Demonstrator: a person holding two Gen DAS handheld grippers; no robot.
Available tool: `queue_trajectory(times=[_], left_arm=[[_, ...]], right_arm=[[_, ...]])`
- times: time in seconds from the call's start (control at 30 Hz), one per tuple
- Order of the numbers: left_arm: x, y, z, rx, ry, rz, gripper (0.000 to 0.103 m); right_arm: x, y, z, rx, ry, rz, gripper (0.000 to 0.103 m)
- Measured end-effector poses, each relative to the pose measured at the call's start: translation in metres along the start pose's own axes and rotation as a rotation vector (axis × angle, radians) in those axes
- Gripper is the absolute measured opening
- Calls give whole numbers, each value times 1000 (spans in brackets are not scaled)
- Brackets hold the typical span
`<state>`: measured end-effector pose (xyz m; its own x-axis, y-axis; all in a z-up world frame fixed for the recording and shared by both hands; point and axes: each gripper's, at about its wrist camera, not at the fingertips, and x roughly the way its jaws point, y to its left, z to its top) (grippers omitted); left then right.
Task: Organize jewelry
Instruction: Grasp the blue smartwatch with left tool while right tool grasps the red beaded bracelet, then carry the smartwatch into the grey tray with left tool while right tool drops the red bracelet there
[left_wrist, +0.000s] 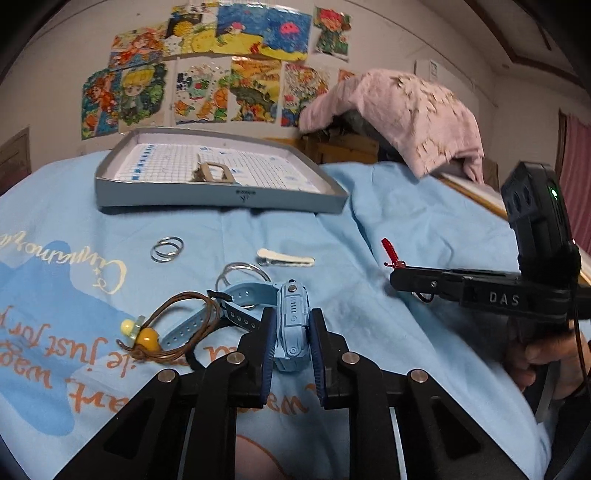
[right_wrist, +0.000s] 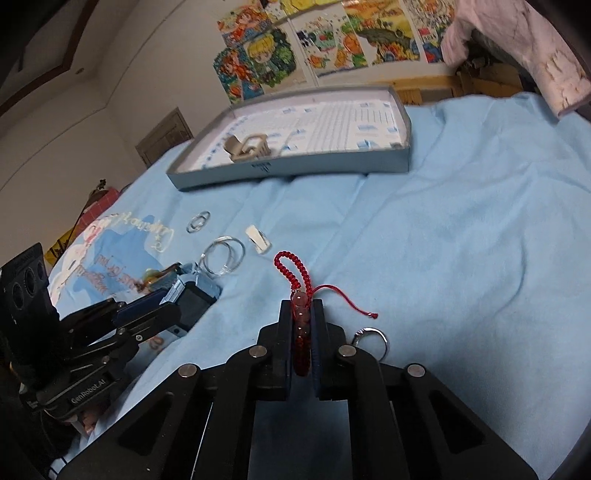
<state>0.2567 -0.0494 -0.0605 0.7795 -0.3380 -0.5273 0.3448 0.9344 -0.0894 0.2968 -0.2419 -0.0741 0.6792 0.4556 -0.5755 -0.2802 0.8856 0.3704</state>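
My left gripper (left_wrist: 291, 317) is shut on a light blue watch (left_wrist: 291, 328) by its body, low over the blue sheet. A brown cord with a yellow bead (left_wrist: 151, 334), silver bangles (left_wrist: 242, 275), smaller silver rings (left_wrist: 167, 249) and a white hair clip (left_wrist: 284, 258) lie around it. My right gripper (right_wrist: 302, 308) is shut on a red bead bracelet (right_wrist: 301, 321), its braided red cord (right_wrist: 290, 269) sticking out ahead. A silver ring (right_wrist: 373, 338) lies just right of it. The grey tray (left_wrist: 221, 197) holds a beige clip (left_wrist: 212, 173).
The tray (right_wrist: 295, 168) sits at the far side of the blue sheet (right_wrist: 461, 240). A pink cloth (left_wrist: 406, 114) drapes over wooden furniture at the back right. Colourful drawings (left_wrist: 221, 74) cover the wall. The right gripper's body (left_wrist: 517, 291) is on the right of the left wrist view.
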Motion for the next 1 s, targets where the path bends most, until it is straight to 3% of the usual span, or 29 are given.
queue_trajectory(times=[0.13, 0.27, 0.47, 1.0], left_arm=[[-10, -4, 5, -20, -36, 40, 16], [-14, -2, 8, -52, -35, 34, 16], [-21, 1, 12, -134, -30, -43, 16], [-29, -41, 24, -65, -45, -170, 16]], right_arm=[[-12, 9, 3, -52, -45, 7, 8], [-25, 17, 8, -109, -100, 12, 8], [-36, 17, 12, -125, -132, 6, 8], [-67, -11, 25, -67, -226, -63, 8]])
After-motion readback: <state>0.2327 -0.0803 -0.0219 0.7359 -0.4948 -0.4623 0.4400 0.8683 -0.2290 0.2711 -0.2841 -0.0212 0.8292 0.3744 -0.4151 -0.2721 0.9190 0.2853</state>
